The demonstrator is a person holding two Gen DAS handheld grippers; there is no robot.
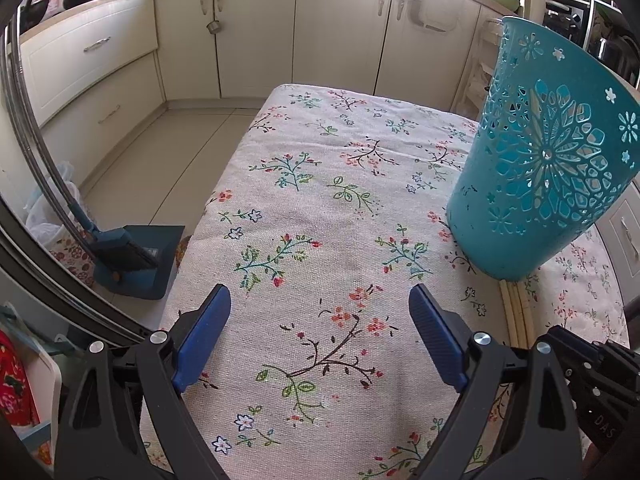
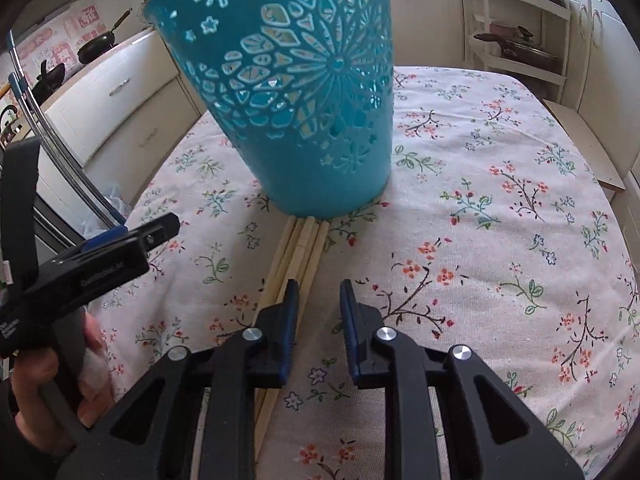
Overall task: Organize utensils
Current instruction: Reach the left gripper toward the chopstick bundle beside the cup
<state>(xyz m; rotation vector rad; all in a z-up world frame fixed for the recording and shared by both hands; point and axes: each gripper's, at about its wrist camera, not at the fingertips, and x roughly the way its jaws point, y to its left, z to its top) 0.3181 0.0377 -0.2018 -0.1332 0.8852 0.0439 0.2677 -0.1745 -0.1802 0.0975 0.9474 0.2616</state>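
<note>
The chopsticks (image 2: 304, 248) are thin, stiff, light wooden sticks, likely to roll or slip; in my judgement, grip the bundle across its middle, pinching all sticks together. They are pale, straight and lie side by side on the table (image 2: 500, 240), far ends touching the base of the teal basket (image 2: 304, 92). The right gripper (image 2: 320, 296) stands narrowly open, empty, just beside them. The left gripper (image 1: 320, 304) is wide open, empty.
</note>
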